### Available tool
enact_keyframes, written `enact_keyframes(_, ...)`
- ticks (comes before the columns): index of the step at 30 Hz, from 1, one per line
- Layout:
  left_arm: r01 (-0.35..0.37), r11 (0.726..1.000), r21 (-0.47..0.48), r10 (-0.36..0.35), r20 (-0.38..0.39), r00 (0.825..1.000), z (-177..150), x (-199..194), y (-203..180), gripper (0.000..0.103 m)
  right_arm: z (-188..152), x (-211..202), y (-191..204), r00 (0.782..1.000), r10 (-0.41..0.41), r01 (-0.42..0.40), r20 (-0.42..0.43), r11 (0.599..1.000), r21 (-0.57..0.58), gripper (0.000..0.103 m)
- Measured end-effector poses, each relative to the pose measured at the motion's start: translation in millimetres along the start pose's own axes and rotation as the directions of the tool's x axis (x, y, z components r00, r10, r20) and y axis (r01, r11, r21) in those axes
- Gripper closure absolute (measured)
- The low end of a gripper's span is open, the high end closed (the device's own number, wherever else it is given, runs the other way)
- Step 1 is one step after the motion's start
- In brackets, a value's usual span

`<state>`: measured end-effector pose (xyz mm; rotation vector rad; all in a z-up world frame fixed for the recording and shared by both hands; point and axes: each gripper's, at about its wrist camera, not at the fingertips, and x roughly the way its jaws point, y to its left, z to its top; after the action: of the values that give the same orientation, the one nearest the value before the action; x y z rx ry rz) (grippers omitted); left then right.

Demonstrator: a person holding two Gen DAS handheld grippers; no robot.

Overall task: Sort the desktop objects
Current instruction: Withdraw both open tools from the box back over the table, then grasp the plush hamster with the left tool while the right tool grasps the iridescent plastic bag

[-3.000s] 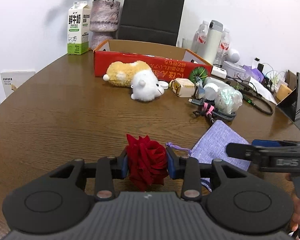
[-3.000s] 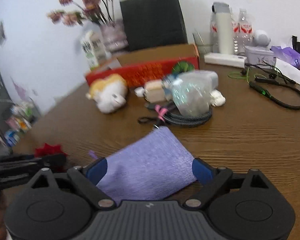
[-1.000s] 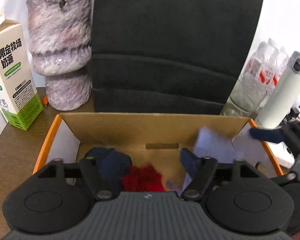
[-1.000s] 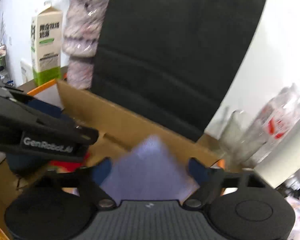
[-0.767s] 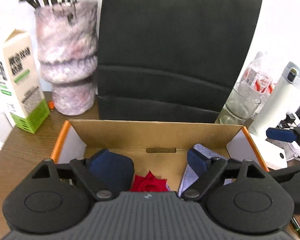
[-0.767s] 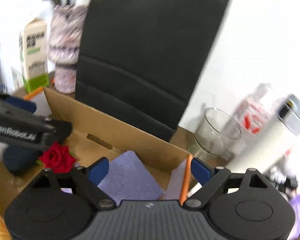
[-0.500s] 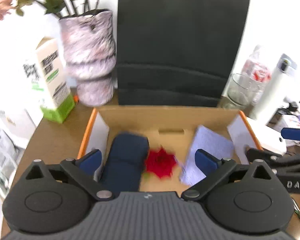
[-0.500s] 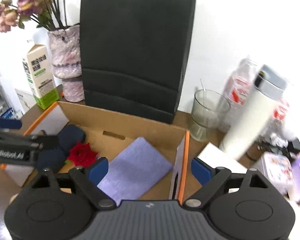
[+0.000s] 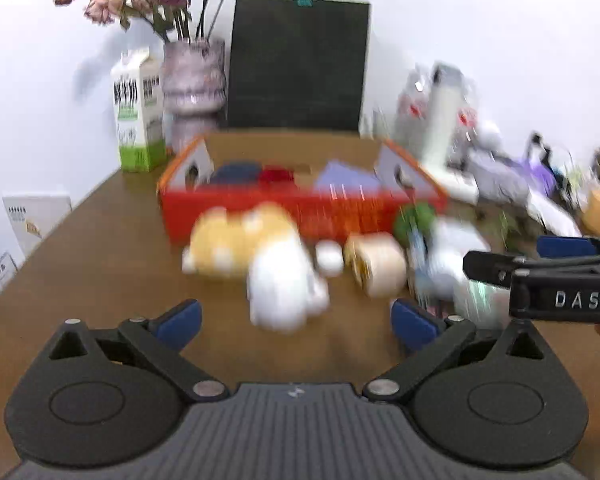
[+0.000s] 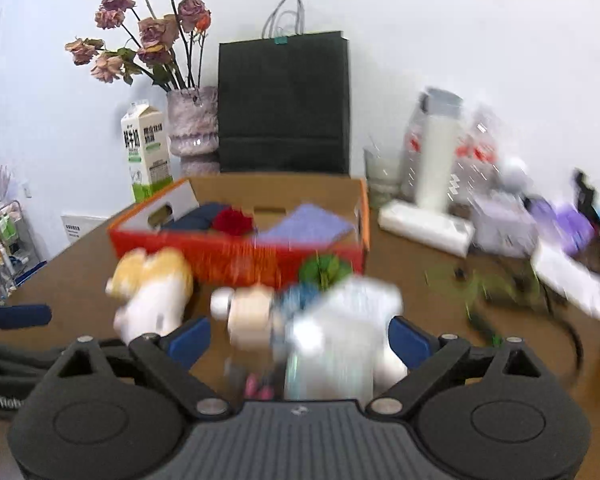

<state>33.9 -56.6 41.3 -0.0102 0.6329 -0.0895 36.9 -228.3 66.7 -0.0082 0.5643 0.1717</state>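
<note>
The red cardboard box (image 9: 300, 216) (image 10: 236, 256) stands at the back of the brown table. Inside it lie a red rose (image 9: 276, 174) (image 10: 232, 220), a purple pouch (image 9: 348, 180) (image 10: 304, 226) and a dark blue item (image 9: 236, 172). In front of the box sit a yellow plush (image 9: 236, 240), a white plush (image 9: 284, 288) (image 10: 152, 312), a beige roll (image 9: 376, 264), a green item (image 10: 324, 270) and a clear plastic bundle (image 10: 340, 332), all blurred. My left gripper (image 9: 296, 322) is open and empty, short of the white plush. My right gripper (image 10: 300, 340) is empty, its jaws opening above the plastic bundle.
A milk carton (image 9: 138, 120), a vase of dried flowers (image 9: 194, 88) and a black paper bag (image 9: 296, 64) line the wall behind the box. A white flask (image 10: 434, 152), bottles, a glass (image 10: 380, 176), cables and purple bags crowd the right side.
Both grippers let go over the box, leaving the rose and the purple pouch inside. They have pulled back toward the table's front, jaws wide, with the plush toys and clutter now before them.
</note>
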Motion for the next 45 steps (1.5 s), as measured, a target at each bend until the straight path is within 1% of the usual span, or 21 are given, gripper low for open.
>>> enact_keyframes(1, 0.0, 1.0, 0.007, 0.0, -0.019, 1.0, -13, -5, 1, 0.0, -15, -9, 2, 1.0, -0.006, 0.006, -0.002, 1.0, 0.004, 0.007)
enact_keyframes(2, -0.007, 1.0, 0.008, 0.008, -0.021, 1.0, -25, -12, 3, 0.0, -30, -17, 4, 1.0, -0.011, 0.011, -0.007, 1.0, 0.013, 0.007)
enact_keyframes(5, -0.062, 0.998, 0.017, 0.061, 0.037, 0.997, -60, -36, 11, 0.0, -62, -42, 15, 1.0, 0.017, -0.017, -0.003, 1.0, 0.022, 0.007)
enact_keyframes(7, -0.057, 0.998, 0.017, 0.056, 0.041, 0.998, -76, -45, 16, 0.0, -78, -53, 18, 0.998, 0.064, -0.063, -0.012, 0.996, 0.067, 0.007)
enact_keyframes(9, -0.021, 1.0, -0.008, 0.021, 0.038, 0.999, -84, -49, 21, 0.0, -86, -58, 19, 0.994, 0.109, -0.107, -0.018, 0.99, 0.094, 0.003)
enact_keyframes(11, -0.023, 0.999, -0.037, 0.024, 0.043, 0.999, -88, -46, 24, 0.0, -95, -56, 21, 0.993, 0.108, -0.104, -0.038, 0.989, 0.101, 0.002)
enact_keyframes(13, -0.027, 1.0, -0.014, 0.028, 0.026, 0.999, -88, -41, 22, 0.0, -101, -53, 24, 0.993, 0.102, -0.096, -0.063, 0.991, 0.093, 0.002)
enact_keyframes(15, -0.032, 0.999, -0.011, 0.032, 0.021, 0.999, -90, -40, 22, 0.0, -104, -54, 22, 0.993, 0.107, -0.102, -0.044, 0.988, 0.113, 0.002)
enact_keyframes(18, -0.015, 1.0, -0.019, 0.015, -0.004, 1.0, -91, -35, 23, 0.0, -106, -59, 17, 0.99, 0.138, -0.137, -0.002, 0.982, 0.128, 0.002)
enact_keyframes(20, -0.013, 0.999, -0.038, 0.013, -0.002, 1.0, -92, -34, 25, 0.0, -105, -59, 14, 0.99, 0.139, -0.137, -0.005, 0.981, 0.141, 0.002)
enact_keyframes(23, -0.014, 0.998, -0.059, 0.014, -0.01, 1.0, -92, -32, 27, 0.0, -104, -57, 12, 0.992, 0.128, -0.124, -0.012, 0.981, 0.152, 0.002)
enact_keyframes(28, 0.005, 1.0, -0.023, -0.005, -0.015, 1.0, -91, -30, 26, 0.0, -104, -55, 12, 0.993, 0.118, -0.114, -0.018, 0.981, 0.156, 0.002)
enact_keyframes(31, 0.017, 1.0, -0.024, -0.018, -0.016, 1.0, -91, -29, 28, 0.0, -104, -53, 10, 0.992, 0.125, -0.118, -0.029, 0.979, 0.165, 0.002)
enact_keyframes(34, 0.035, 0.999, -0.03, -0.036, -0.01, 0.999, -93, -32, 29, 0.0, -103, -55, 2, 0.993, 0.119, -0.115, -0.008, 0.971, 0.212, 0.002)
enact_keyframes(36, 0.039, 0.999, -0.028, -0.04, -0.016, 0.999, -91, -32, 29, 0.0, -102, -54, -6, 0.992, 0.121, -0.113, -0.019, 0.961, 0.251, 0.002)
enact_keyframes(37, 0.039, 0.999, -0.019, -0.039, -0.023, 0.999, -88, -31, 28, 0.0, -101, -52, -8, 0.992, 0.123, -0.113, -0.023, 0.959, 0.259, 0.002)
enact_keyframes(38, 0.038, 0.999, -0.025, -0.038, -0.013, 0.999, -83, -30, 30, 0.0, -100, -51, -9, 0.992, 0.127, -0.115, -0.027, 0.958, 0.262, 0.002)
enact_keyframes(40, 0.047, 0.997, -0.064, -0.043, 0.051, 0.998, -69, -30, 35, 0.0, -94, -48, -9, 0.993, 0.119, -0.11, -0.024, 0.965, 0.236, 0.002)
enact_keyframes(41, 0.055, 0.996, -0.074, -0.05, 0.069, 0.996, -60, -27, 36, 0.0, -88, -48, -8, 0.994, 0.107, -0.102, -0.013, 0.973, 0.209, 0.002)
enact_keyframes(43, 0.058, 0.996, -0.068, -0.053, 0.073, 0.996, -36, -10, 35, 0.0, -75, -45, -7, 0.996, 0.075, -0.08, 0.039, 0.985, 0.151, 0.003)
enact_keyframes(45, 0.036, 0.998, -0.06, -0.032, 0.063, 0.997, -12, 13, 32, 0.0, -59, -36, -7, 0.996, 0.039, -0.046, 0.084, 0.995, 0.088, 0.006)
